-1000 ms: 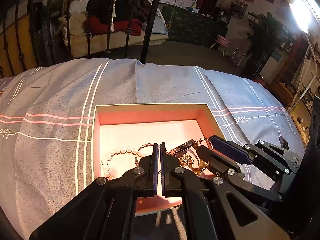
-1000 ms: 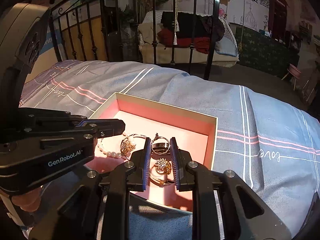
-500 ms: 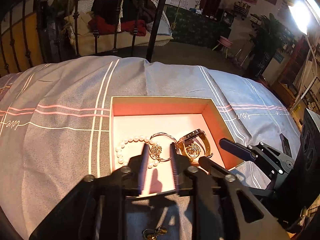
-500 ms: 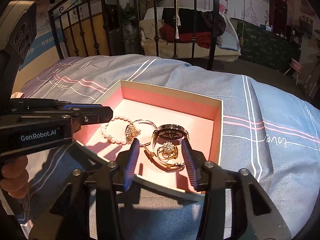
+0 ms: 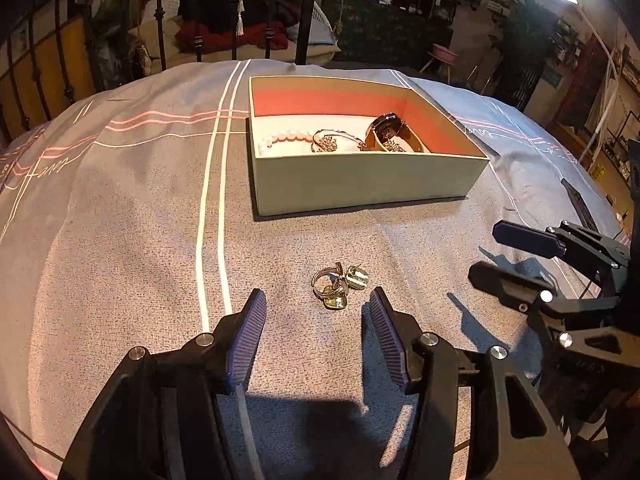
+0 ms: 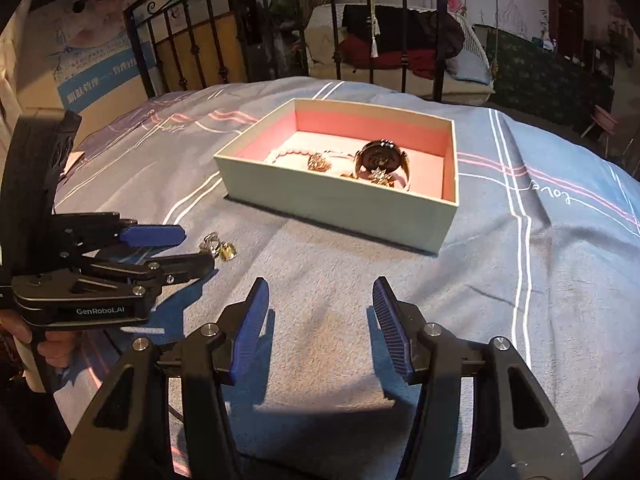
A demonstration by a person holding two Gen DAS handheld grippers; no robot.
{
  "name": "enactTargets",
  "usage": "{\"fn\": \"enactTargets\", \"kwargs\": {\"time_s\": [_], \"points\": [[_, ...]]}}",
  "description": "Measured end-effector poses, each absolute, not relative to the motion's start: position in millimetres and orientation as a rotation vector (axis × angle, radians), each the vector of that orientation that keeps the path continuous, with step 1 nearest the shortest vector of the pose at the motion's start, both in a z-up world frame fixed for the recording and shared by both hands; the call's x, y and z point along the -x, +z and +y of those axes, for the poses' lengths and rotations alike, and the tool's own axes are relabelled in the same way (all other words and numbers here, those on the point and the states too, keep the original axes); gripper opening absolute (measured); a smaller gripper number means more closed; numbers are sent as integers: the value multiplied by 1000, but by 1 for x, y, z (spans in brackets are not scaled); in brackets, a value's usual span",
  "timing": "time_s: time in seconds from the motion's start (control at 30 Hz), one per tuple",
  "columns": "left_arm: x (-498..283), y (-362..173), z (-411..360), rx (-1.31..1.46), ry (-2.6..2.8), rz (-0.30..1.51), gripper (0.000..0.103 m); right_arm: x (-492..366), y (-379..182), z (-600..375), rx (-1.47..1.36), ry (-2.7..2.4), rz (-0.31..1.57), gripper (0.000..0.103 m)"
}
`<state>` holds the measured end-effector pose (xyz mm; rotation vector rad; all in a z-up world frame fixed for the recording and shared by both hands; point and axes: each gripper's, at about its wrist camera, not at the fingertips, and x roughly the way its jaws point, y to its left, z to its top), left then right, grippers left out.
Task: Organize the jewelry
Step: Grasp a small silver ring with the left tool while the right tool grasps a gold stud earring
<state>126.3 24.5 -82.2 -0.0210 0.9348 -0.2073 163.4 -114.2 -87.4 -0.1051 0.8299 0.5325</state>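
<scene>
An open box (image 5: 360, 176) with a pink inside sits on the bed; it also shows in the right wrist view (image 6: 340, 200). In it lie a pearl bracelet (image 5: 286, 137), a gold bangle with a charm (image 5: 330, 141) and a watch (image 5: 386, 128). A small gold ring-and-earring cluster (image 5: 338, 285) lies on the blanket in front of the box, also seen in the right wrist view (image 6: 219, 248). My left gripper (image 5: 318, 312) is open and empty, just short of the cluster. My right gripper (image 6: 318, 304) is open and empty over bare blanket, to the right of the left one.
The grey-blue blanket (image 5: 120, 220) with white and pink stripes covers the bed. A black iron bed rail (image 6: 280, 40) stands behind the box. A person's hand (image 6: 48, 344) holds the left gripper's handle.
Both grippers have pulled back out of the box toward me and opened wide. The left one was shut a second ago. The small gold cluster on the blanket has come into view.
</scene>
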Motion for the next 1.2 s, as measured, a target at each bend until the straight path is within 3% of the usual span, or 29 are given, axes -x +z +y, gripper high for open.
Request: {"fn": "enactTargets", "kwargs": {"time_s": [0.33,0.63,0.8,0.93,1.2], "points": [[-139,-86,27,-10,-165,924,51,-163,-96,-96,164,570,876,55],[-144,-86,48,104,-154,926,39,-180,-97,-63,233,663,903,54],[-142,-84,63,190,-151,906,38,-190,-98,-32,321,705,892,39],[-139,-83,66,208,-167,908,38,-182,-97,-23,377,731,874,13],[-131,-84,55,142,-178,905,38,-173,-90,-60,249,677,869,12]]}}
